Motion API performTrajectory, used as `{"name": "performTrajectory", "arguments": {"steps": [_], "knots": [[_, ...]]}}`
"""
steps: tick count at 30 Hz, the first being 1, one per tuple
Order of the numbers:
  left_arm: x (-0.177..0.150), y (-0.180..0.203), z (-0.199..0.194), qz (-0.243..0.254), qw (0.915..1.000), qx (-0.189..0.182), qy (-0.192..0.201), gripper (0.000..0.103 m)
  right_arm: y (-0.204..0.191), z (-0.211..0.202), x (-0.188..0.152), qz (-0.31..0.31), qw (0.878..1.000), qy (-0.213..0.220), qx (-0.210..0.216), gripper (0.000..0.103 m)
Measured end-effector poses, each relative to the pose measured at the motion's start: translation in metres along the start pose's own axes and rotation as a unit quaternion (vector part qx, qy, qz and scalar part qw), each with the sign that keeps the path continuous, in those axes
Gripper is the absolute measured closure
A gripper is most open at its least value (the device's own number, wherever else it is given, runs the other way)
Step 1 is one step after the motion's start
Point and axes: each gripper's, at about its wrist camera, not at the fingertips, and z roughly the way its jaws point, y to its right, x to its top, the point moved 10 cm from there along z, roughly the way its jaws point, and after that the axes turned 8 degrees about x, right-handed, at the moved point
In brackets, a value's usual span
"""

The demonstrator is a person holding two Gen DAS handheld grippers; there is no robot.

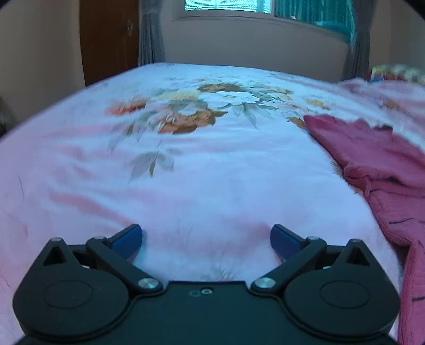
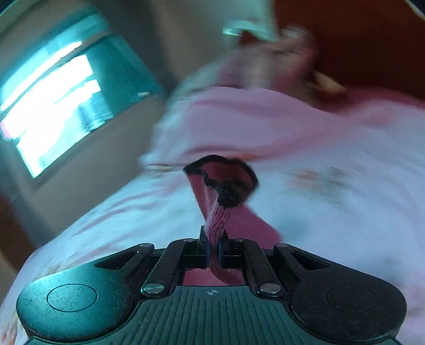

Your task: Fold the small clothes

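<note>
A dark pink ribbed garment [image 1: 382,169] lies spread on the right side of the bed in the left wrist view. My left gripper [image 1: 205,238] is open and empty, low over the bedspread, to the left of the garment. My right gripper [image 2: 213,249] is shut on a part of the same dark pink garment [image 2: 220,191], which has a black-trimmed edge and stands up in front of the fingers, lifted above the bed. The right wrist view is blurred by motion.
The bed carries a pink and white floral bedspread [image 1: 186,119]. A window [image 1: 228,5] with grey curtains is on the far wall. A brown door [image 1: 109,37] stands at the back left. Pink bedding [image 2: 265,69] is heaped near the headboard.
</note>
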Motion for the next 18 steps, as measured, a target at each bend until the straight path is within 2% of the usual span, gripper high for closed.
{"name": "performTrajectory", "arguments": {"steps": [2, 5, 7, 10, 12, 13, 15, 18], "knots": [[-0.003, -0.005, -0.001, -0.024, 0.9995, -0.017, 0.006, 0.001, -0.072, 0.020, -0.012, -0.044, 0.998, -0.005, 0.050, 0.098], [-0.006, -0.002, -0.002, -0.022, 0.9995, -0.015, 0.017, 0.001, -0.175, 0.045, -0.055, -0.110, 0.986, -0.033, 0.120, 0.098], [-0.006, -0.001, -0.003, -0.021, 0.9995, -0.016, 0.020, 0.001, -0.238, 0.057, -0.098, -0.153, 0.973, -0.057, 0.165, 0.098], [-0.006, -0.005, -0.001, -0.034, 0.9989, -0.026, 0.021, 0.002, -0.310, 0.071, -0.184, -0.218, 0.941, -0.126, 0.228, 0.097], [-0.006, -0.005, -0.001, -0.037, 0.9987, -0.029, 0.021, 0.001, -0.331, 0.085, -0.254, -0.272, 0.910, -0.207, 0.236, 0.097], [-0.006, -0.005, -0.002, -0.038, 0.9986, -0.029, 0.022, 0.001, -0.332, 0.088, -0.276, -0.289, 0.903, -0.220, 0.229, 0.097], [-0.006, -0.006, -0.002, -0.040, 0.9984, -0.032, 0.023, 0.001, -0.331, 0.089, -0.292, -0.323, 0.898, -0.209, 0.215, 0.097], [-0.006, -0.006, -0.002, -0.041, 0.9984, -0.031, 0.025, 0.001, -0.329, 0.087, -0.288, -0.311, 0.901, -0.209, 0.216, 0.097]]}}
